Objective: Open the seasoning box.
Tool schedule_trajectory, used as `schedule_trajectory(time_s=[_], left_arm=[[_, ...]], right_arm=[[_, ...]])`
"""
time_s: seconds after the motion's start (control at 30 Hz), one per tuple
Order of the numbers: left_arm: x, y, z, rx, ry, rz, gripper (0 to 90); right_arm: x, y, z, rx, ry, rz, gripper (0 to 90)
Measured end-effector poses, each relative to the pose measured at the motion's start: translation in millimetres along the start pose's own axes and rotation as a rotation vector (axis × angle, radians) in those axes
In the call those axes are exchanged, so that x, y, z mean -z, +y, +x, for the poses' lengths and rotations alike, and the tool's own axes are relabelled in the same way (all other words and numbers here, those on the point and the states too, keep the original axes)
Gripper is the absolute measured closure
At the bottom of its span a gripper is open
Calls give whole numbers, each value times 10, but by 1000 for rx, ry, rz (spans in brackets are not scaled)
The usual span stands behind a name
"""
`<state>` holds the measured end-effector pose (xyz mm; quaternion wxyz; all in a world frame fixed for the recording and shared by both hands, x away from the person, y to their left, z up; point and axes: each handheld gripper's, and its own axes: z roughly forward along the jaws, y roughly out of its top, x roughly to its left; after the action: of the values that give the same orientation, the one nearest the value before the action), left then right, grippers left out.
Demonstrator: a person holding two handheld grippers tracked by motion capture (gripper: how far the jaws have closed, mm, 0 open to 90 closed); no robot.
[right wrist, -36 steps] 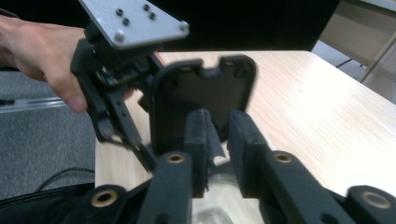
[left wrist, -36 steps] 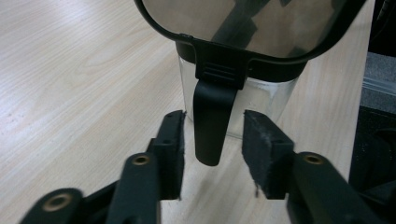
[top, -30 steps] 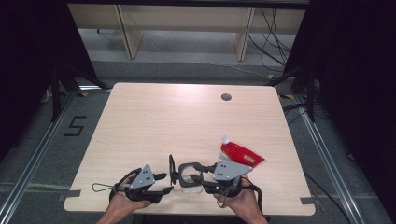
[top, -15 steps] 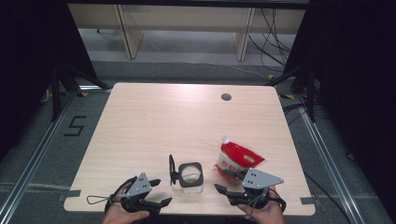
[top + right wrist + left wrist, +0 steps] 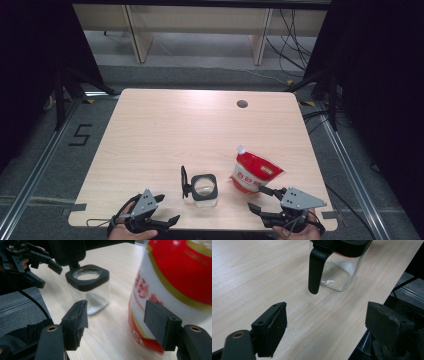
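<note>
We have let go of both things: our left tongs (image 5: 162, 214) and right tongs (image 5: 261, 201) have just been opening and grip nothing. The glass jar (image 5: 202, 190) stands ahead between them on the desk (image 5: 175, 130), the red pouch (image 5: 254, 172) just beyond the right pair. Next, we judge, comes regrasping the pouch squarely.

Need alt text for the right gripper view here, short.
Open right gripper faces a red-and-white pouch at right, nothing between its pads. A clear glass jar with a black rim stands left on the wooden table.
</note>
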<state>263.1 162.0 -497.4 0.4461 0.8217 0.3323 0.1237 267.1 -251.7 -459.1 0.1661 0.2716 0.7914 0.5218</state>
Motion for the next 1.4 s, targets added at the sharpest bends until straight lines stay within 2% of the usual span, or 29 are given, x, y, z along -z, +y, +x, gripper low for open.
schedule_trajectory(time_s=[0.03,0.07,0.1,0.13,0.23,0.33,0.37,0.4,0.43,0.47,0.53,0.57,0.6,0.63,0.67,0.7,0.73,0.8,0.83,0.87,0.9,0.93,1.0,1.03,1.07,1.1,1.13,1.27,1.4], left_arm=[[3,1,-2,0,1,-2,174],[2,5,-3,-1,2,-7,177],[-7,8,-12,11,0,-18,177],[-3,12,-1,-7,3,-4,177],[-13,18,13,-37,-4,-3,180],[-5,26,12,-23,-1,-12,181],[-5,26,12,-23,-1,-12,181],[-11,20,-4,17,-1,-25,181],[-10,20,-3,18,2,-29,181],[-9,21,1,15,0,-27,181],[-10,20,-5,17,-3,-25,181],[-12,21,-9,13,0,-27,180],[2,26,13,-21,8,-4,180],[-8,26,-6,2,-4,-20,180],[-8,27,-6,-2,-2,-20,180],[-8,32,6,-23,-3,-20,180],[-8,32,7,-23,-2,-18,180],[-8,33,7,-22,-5,-19,180],[-7,34,9,-24,-5,-17,180],[-8,35,9,-24,-5,-19,180],[-9,35,7,-21,-6,-18,180],[-9,36,12,-28,-4,-14,180],[-9,36,9,-25,-7,-16,180],[-8,36,9,-23,-7,-17,180],[-11,36,12,-22,-8,-22,180],[-12,36,13,-23,-8,-24,180],[-9,38,16,-23,-11,-21,180],[-12,38,17,-23,-8,-25,180],[-22,36,8,-13,-10,-32,180]], right_arm=[[19,-12,-4,-7,-1,-1,355],[77,-55,-11,-41,-16,5,348],[77,-55,-11,-41,-16,5,348],[122,-90,-9,-68,-26,4,341],[176,-123,-40,-82,-45,3,340],[210,-165,-123,-78,-87,0,317],[210,-165,-123,-78,-87,0,317],[211,-178,-128,-107,-88,9,310],[208,-197,-145,-130,-88,19,299],[186,-234,-199,-136,-84,6,282],[177,-240,-225,-128,-83,-6,274],[177,-247,-245,-139,-86,-5,253],[172,-253,-242,-172,-87,8,246],[144,-267,-292,-158,-86,0,235],[144,-267,-292,-158,-86,0,235],[137,-271,-314,-138,-92,9,226],[137,-270,-287,-189,-91,23,213],[107,-276,-342,-135,-97,18,211],[88,-274,-357,-123,-91,15,207],[80,-276,-357,-125,-94,17,204],[83,-272,-336,-158,-88,37,197],[56,-276,-376,-116,-87,25,189],[37,-280,-372,-127,-86,17,186],[24,-284,-388,-112,-88,16,182],[27,-281,-384,-121,-75,24,177],[32,-277,-396,-99,-86,25,171],[23,-281,-394,-126,-89,15,167],[10,-287,-429,-124,-81,-1,160],[1,-304,-477,-159,-70,-26,157]])
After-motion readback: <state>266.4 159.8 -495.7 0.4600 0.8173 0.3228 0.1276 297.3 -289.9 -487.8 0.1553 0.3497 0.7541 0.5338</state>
